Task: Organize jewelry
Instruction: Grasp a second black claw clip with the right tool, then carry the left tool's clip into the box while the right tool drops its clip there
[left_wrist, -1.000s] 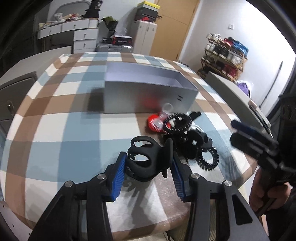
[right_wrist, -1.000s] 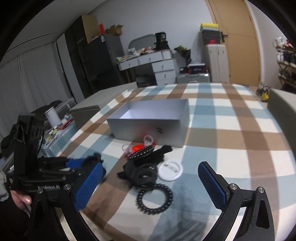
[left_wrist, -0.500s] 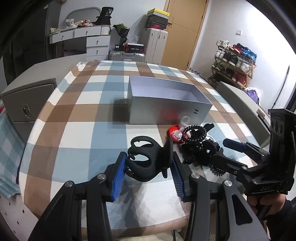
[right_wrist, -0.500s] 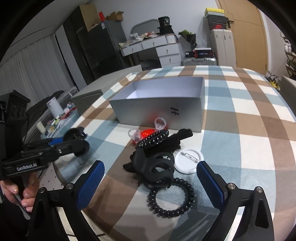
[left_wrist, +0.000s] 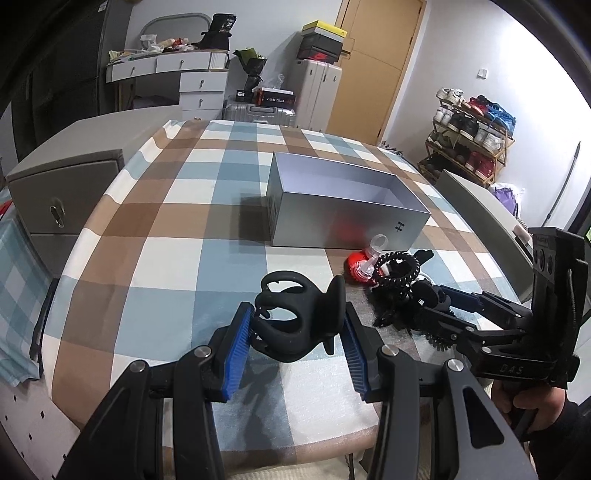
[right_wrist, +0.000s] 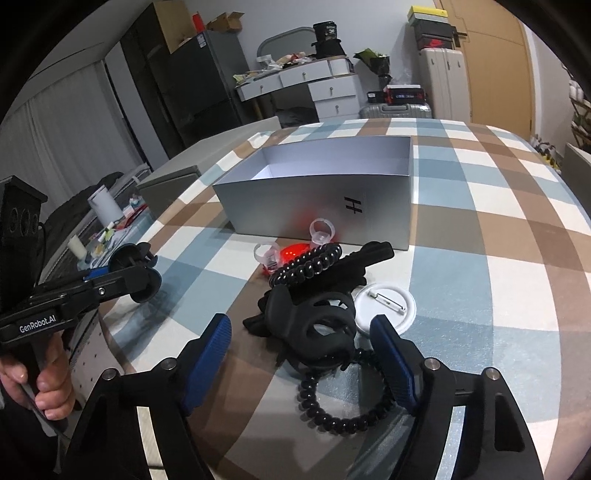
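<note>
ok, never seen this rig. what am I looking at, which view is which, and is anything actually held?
No robot arm here: a person carries a handheld two-finger gripper in each hand, each with a fisheye camera looking along its blue-padded fingers.

In the left wrist view the left gripper is clamped on a black plastic claw hair clip. In the right wrist view the right gripper is closing around a second black claw clip in the pile, pads not yet touching it.

On the checked tablecloth: an open silver cardboard box, black spiral hair ties, a white pin badge, clear plastic rings, and something red I cannot identify.
</note>
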